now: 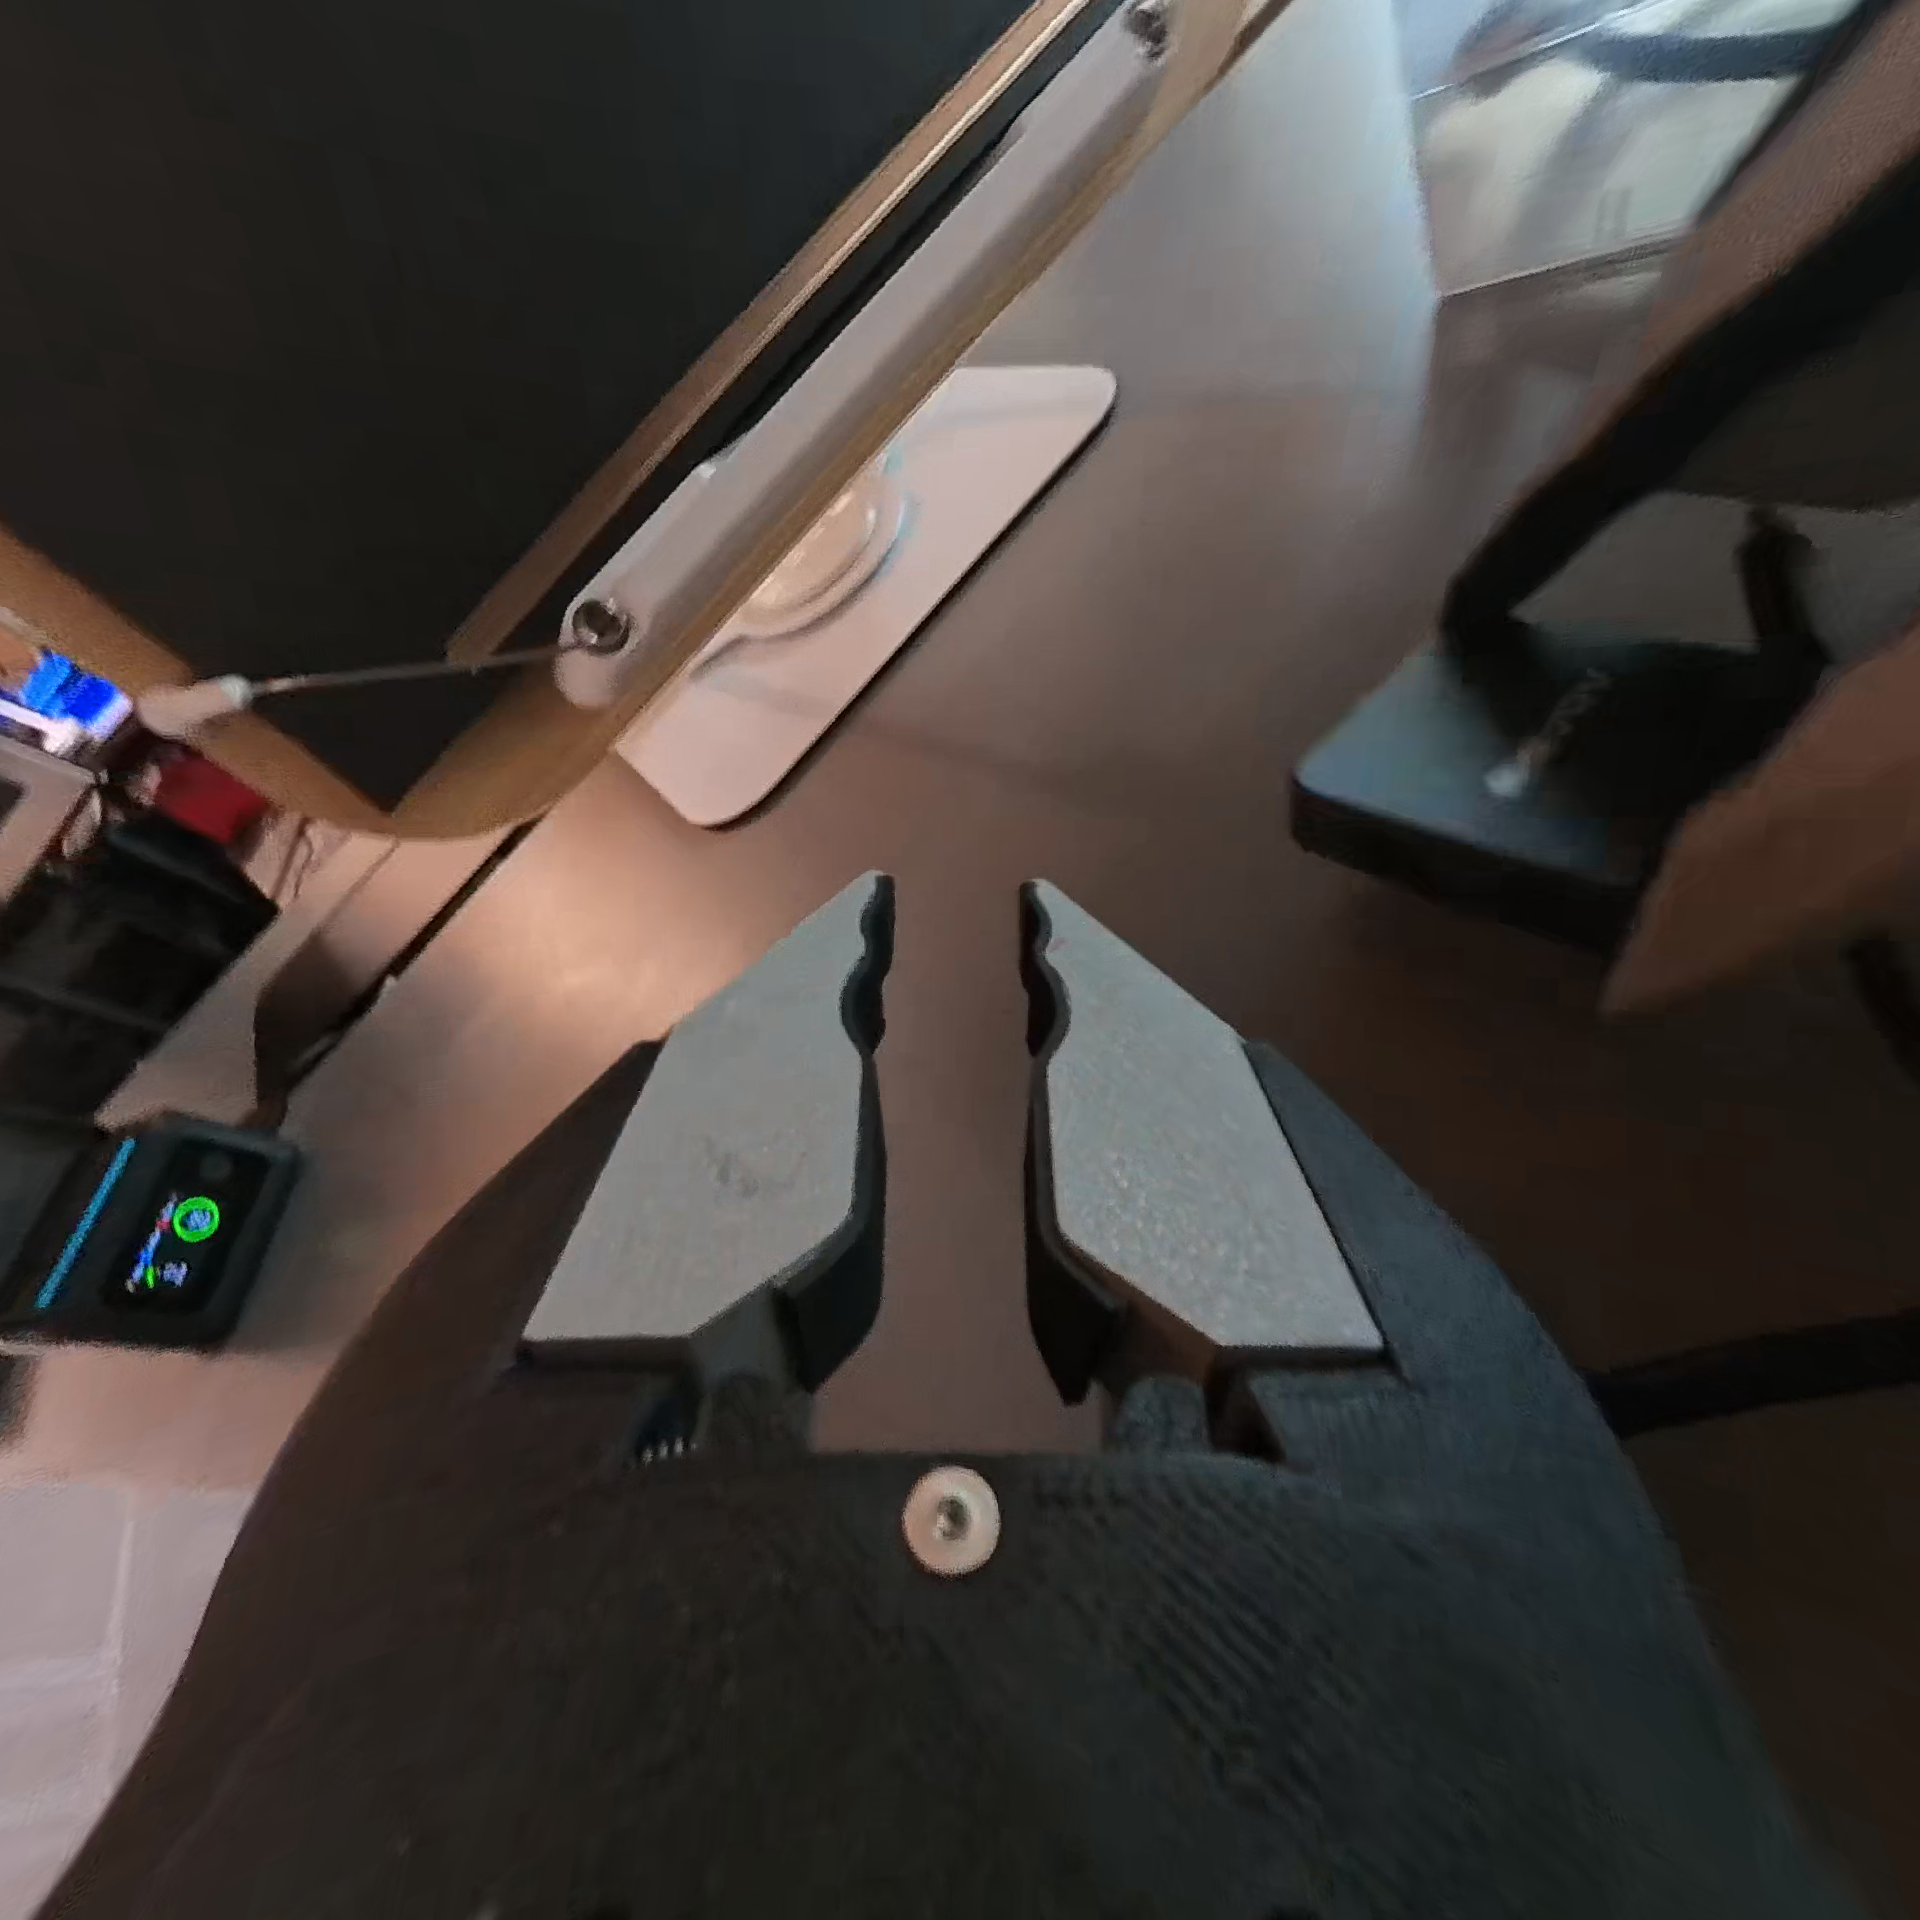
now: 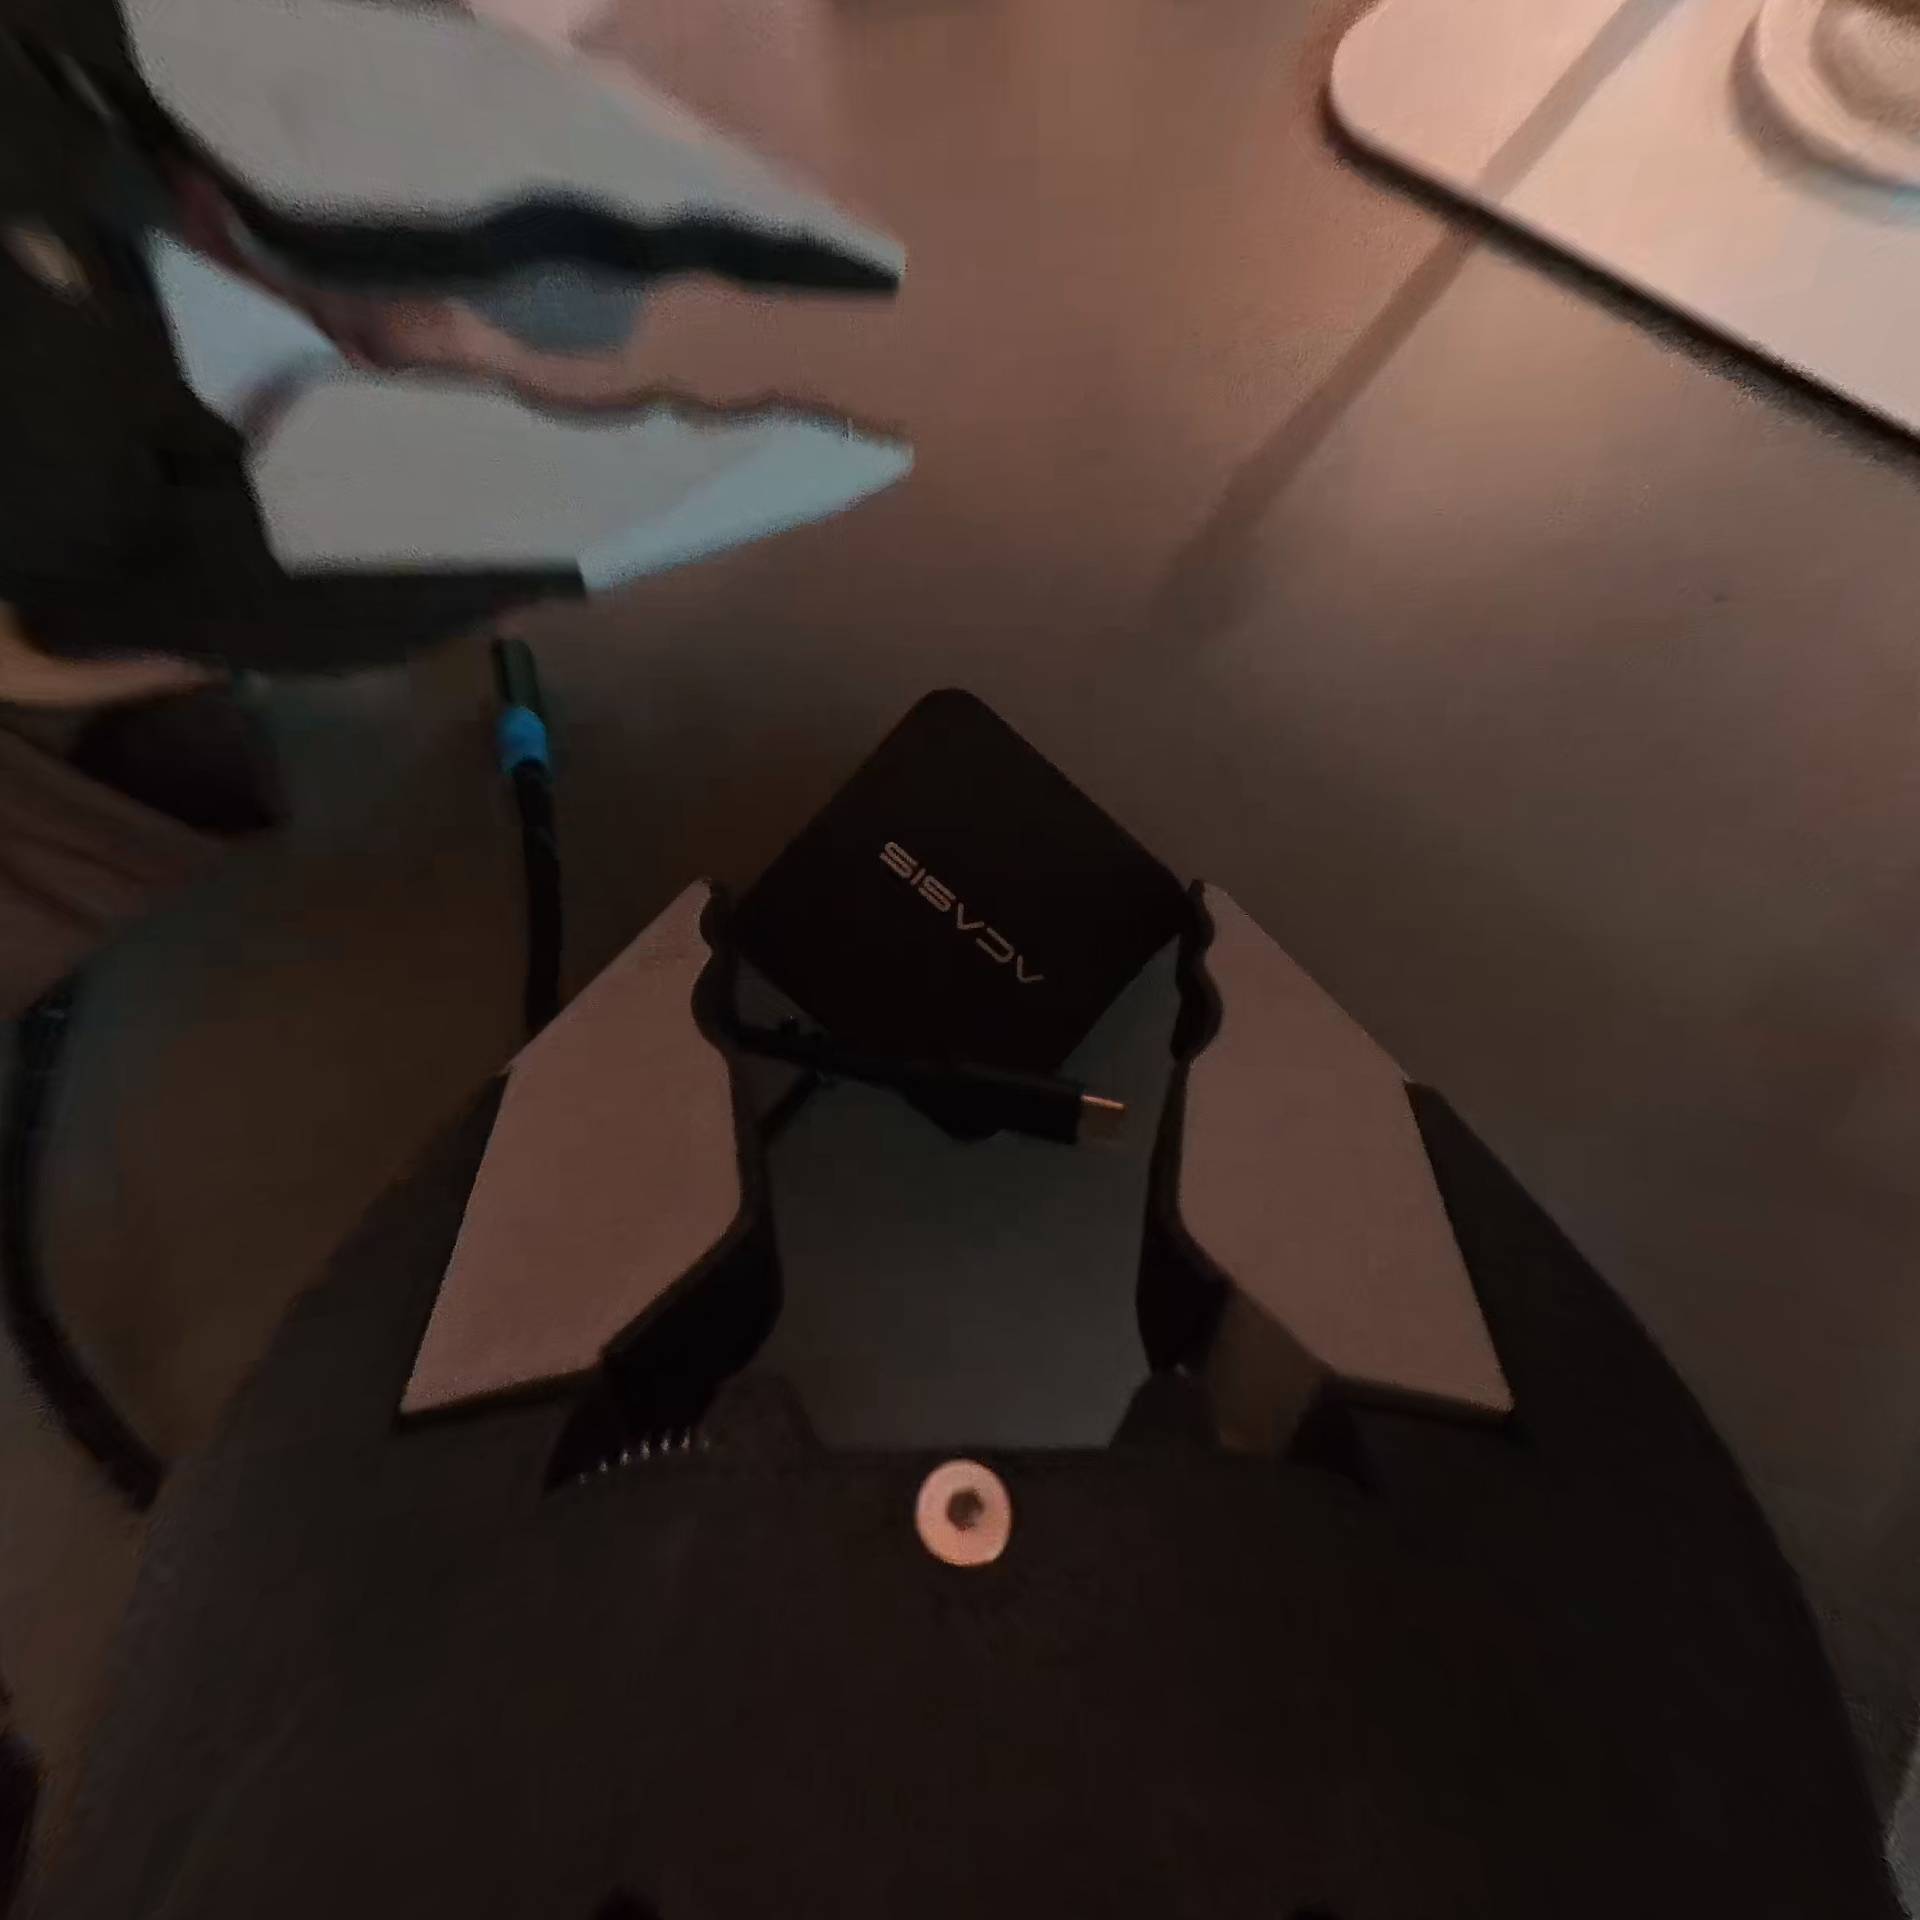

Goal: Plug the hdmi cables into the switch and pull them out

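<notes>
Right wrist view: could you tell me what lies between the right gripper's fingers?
The black switch and its short cable, seen in the right wrist view.

Pale lettering atop black switch; unquoted.

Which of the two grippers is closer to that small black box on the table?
Right. The right gripper has its open jaws on either side of the black box; the left gripper hangs off to one side, jaws narrowly apart.

switch: 1 | HDMI cable: 1 | monitor stands: 2 | grippers: 2
</notes>
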Tool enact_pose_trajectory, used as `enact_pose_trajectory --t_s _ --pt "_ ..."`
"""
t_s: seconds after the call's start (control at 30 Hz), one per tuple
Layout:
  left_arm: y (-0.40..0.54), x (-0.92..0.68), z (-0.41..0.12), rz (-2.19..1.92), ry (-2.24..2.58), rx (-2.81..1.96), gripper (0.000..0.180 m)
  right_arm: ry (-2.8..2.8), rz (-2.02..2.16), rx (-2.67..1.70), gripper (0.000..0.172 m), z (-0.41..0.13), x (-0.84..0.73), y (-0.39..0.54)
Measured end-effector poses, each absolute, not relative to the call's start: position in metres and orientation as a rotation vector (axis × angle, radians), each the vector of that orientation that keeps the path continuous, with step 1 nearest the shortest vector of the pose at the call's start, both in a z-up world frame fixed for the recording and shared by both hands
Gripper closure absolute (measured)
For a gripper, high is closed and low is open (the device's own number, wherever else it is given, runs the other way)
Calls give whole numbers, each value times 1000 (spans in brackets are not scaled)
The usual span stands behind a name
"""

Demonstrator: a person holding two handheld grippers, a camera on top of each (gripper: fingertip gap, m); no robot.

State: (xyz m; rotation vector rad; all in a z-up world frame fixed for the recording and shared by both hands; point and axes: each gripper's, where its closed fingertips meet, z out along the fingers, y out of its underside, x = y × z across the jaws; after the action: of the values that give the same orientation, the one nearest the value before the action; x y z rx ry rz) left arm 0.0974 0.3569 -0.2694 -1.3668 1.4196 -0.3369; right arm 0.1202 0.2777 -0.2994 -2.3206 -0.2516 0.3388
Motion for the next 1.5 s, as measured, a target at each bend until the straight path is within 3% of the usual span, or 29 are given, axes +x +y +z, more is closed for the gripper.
enact_pose_trajectory --t_s 0.2,0.5,0.57,0.63,0.83,1.1,1.23,1.37,1.5 --pt "329 107 -258 -359 1491 -1137 127 -170 661 -1989 89 -233 127 274" --pt "272 112 -235 -506 1545 -857 124 -429 885 -1981 89 -231 102 249" --pt "263 110 -230 -583 1554 -827 125 -502 916 -1996 89 -234 91 243" --pt "245 106 -233 -669 1618 -778 143 -568 939 -2009 89 -237 82 237" --pt "246 105 -228 -670 1627 -756 155 -540 1025 -1954 89 -228 84 235" --pt "279 110 -248 -445 1679 -884 158 -414 764 -2032 91 -244 115 257" --pt "298 108 -251 -338 1645 -940 160 -382 641 -2013 109 -241 127 263" --pt "307 107 -254 -303 1632 -989 164 -459 496 -1972 113 -236 124 265" --pt "306 106 -253 -316 1639 -984 167 -574 266 -1983 109 -244 120 268"
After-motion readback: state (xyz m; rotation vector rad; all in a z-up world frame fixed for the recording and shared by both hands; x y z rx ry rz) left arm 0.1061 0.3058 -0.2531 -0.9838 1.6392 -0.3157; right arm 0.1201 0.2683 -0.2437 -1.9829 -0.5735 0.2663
